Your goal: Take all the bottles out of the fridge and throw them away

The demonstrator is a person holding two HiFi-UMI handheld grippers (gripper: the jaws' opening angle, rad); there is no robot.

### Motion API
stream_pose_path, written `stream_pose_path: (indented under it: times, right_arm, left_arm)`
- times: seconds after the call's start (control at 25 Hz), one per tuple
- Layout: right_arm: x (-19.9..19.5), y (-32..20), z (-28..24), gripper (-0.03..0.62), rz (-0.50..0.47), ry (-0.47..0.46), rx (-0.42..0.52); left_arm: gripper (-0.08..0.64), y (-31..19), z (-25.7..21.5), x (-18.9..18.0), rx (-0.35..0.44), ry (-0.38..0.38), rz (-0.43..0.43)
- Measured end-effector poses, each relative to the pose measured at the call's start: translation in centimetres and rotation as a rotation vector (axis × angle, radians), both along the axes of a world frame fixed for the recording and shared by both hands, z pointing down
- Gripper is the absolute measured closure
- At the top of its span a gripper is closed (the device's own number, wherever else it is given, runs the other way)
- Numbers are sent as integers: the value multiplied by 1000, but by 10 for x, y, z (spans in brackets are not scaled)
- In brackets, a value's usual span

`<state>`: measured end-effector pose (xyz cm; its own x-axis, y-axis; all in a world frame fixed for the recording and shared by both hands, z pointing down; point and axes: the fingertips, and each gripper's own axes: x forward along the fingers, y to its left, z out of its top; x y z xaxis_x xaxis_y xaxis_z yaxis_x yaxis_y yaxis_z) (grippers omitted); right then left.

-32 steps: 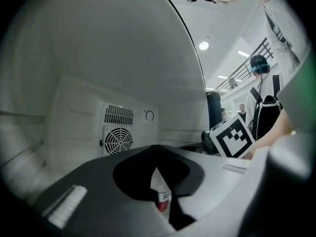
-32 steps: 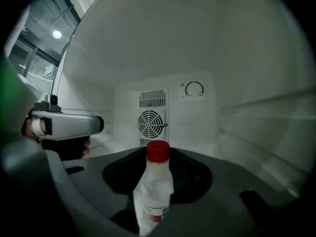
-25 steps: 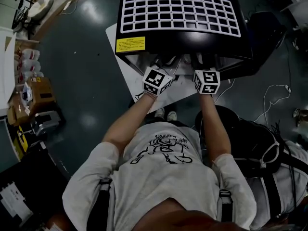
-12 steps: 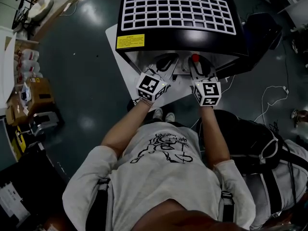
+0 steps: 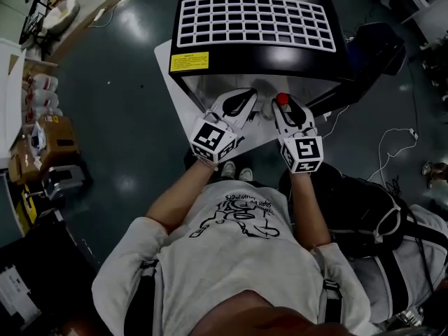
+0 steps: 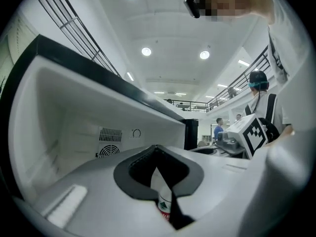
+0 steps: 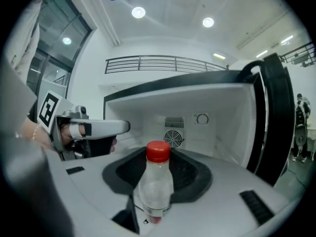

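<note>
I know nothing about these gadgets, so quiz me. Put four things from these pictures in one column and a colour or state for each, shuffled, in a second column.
Things:
1. left gripper
2. right gripper
3. sticker on the fridge
4. grid on the fridge

Colours or states:
A. white
B. shut on the red-capped bottle
C. yellow
D. shut on the labelled bottle

Pairs: 1-D, 2-B, 3-C, 4-A
</note>
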<state>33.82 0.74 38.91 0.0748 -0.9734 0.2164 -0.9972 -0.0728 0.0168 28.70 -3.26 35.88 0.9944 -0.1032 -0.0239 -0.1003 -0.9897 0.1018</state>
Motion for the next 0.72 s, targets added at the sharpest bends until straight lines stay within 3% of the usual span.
stream_pose_path:
  times: [0.36,0.72]
  right_arm:
    - [-13,28,-40,445,-13,-12,15]
    - [-36,54,-71,445,-55,5,19]
  left_arm:
    - [551,37,-38,-17,40,19,54]
    - [551,60,-56,-36,12,19,38]
